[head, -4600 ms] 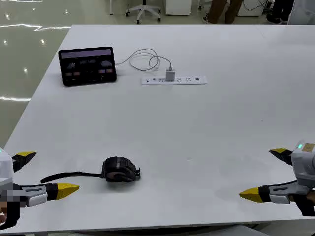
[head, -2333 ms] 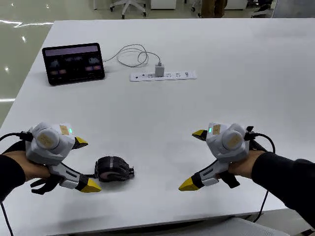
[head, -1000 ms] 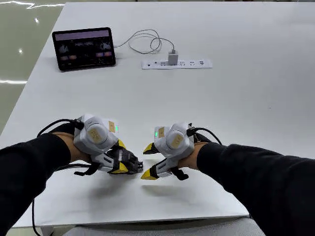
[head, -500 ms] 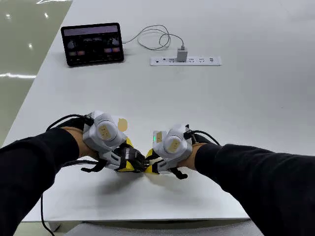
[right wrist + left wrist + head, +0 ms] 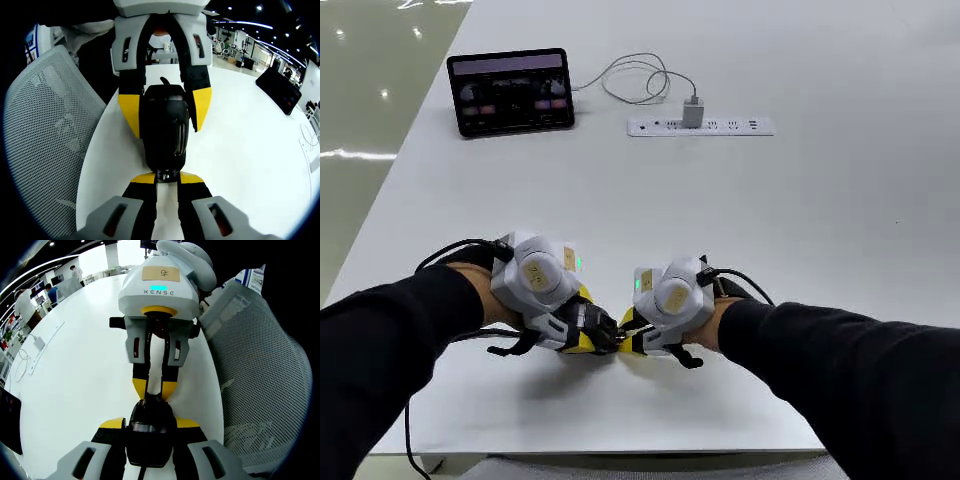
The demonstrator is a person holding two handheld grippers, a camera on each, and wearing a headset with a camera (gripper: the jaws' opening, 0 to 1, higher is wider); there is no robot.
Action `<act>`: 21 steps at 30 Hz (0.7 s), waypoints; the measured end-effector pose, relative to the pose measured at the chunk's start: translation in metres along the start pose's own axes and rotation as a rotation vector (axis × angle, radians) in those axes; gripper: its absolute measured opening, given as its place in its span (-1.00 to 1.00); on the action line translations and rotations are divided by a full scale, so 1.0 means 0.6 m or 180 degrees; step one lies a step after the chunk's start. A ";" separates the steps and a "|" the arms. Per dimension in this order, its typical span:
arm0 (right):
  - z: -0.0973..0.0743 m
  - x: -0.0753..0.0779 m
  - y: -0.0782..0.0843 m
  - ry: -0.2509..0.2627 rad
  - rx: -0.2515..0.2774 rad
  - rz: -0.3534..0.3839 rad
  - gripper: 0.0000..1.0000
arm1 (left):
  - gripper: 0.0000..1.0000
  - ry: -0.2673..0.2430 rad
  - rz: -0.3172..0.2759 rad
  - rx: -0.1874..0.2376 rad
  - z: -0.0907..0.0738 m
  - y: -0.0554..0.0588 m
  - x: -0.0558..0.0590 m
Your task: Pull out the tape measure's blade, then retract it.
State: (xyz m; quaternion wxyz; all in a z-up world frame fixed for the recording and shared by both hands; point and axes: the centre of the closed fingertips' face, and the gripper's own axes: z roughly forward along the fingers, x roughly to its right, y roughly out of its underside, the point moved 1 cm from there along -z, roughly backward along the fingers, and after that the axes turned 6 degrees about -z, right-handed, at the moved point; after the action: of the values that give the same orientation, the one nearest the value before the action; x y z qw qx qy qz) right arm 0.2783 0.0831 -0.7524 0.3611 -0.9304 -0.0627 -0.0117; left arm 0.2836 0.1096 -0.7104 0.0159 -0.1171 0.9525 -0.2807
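While nothing is drawn out yet, the left gripper [image 5: 586,322] clamps its jaws round the tape measure [image 5: 600,328], which sits on the desk [image 5: 800,200] well nearer the person than the tablet [image 5: 510,91]. The right gripper [image 5: 628,333] pinches the hook [image 5: 167,174], jaws nearly closed. The case's mouth and long axis point toward the person's right. Next, I judge, comes a straight rightward pull with the case steady.

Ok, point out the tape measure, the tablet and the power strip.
tape measure [image 5: 165,125], right gripper view, middle of its black case.
tablet [image 5: 510,90], head view, centre of its screen.
power strip [image 5: 740,127], head view, right part of its white body.
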 end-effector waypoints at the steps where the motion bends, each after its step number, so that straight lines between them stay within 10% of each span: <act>1: 0.000 0.000 0.000 -0.0002 0.0003 -0.0027 -0.81 | -0.37 0.0002 0.0001 0.0002 0.000 0.000 0.000; 21: -0.013 0.000 0.013 -0.0064 -0.0041 -0.0013 -0.82 | -0.36 0.0006 -0.0058 0.0046 0.001 0.000 -0.001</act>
State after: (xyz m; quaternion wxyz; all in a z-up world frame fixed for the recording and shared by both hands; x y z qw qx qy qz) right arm 0.2793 0.0719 -0.7521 0.3544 -0.9326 -0.0682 -0.0035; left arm 0.2844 0.1096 -0.7109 0.0133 -0.1253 0.9494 -0.2878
